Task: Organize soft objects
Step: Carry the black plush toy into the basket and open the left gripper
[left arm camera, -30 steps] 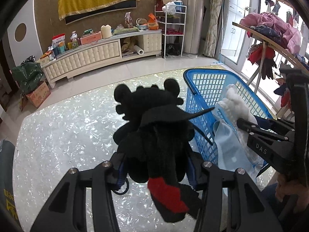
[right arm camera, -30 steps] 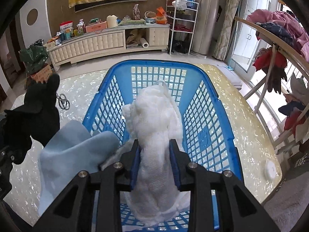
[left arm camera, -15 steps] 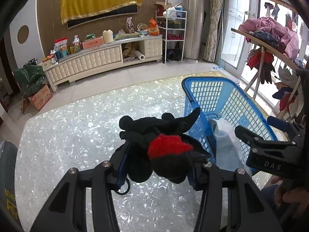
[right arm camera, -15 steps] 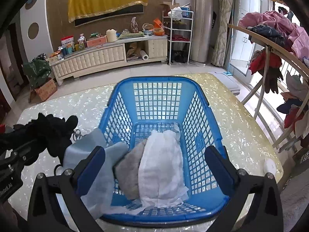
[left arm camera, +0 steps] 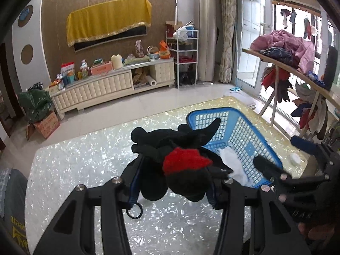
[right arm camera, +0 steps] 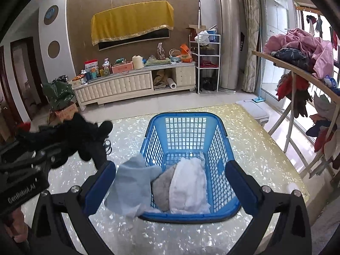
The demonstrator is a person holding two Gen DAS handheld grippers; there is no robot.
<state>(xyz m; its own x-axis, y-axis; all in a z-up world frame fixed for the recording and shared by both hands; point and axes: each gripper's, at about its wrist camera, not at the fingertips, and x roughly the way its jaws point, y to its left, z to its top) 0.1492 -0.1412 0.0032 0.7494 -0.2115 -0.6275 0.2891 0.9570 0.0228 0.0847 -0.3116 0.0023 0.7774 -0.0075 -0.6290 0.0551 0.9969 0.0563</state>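
Observation:
My left gripper (left arm camera: 172, 182) is shut on a black plush toy (left arm camera: 170, 146) with a red patch, held above the table left of the blue basket (left arm camera: 250, 136). The toy also shows at the left of the right wrist view (right arm camera: 70, 136). My right gripper (right arm camera: 170, 182) is open and empty above the near end of the blue basket (right arm camera: 180, 116). In the basket lie a white cloth (right arm camera: 189, 189) and a grey cloth (right arm camera: 163, 184). A light blue cloth (right arm camera: 131, 187) hangs over its left rim.
The basket stands on a pearly white table (right arm camera: 244, 140). A small white round lid (left arm camera: 295, 159) lies right of the basket. A black ring (right arm camera: 108, 144) lies on the table near the toy. A clothes rack (right arm camera: 301, 68) stands to the right.
My right gripper opened and dropped the white cloth into the basket, then pulled back and up. My left gripper lifted the black plush toy higher and tipped it, red patch now on top.

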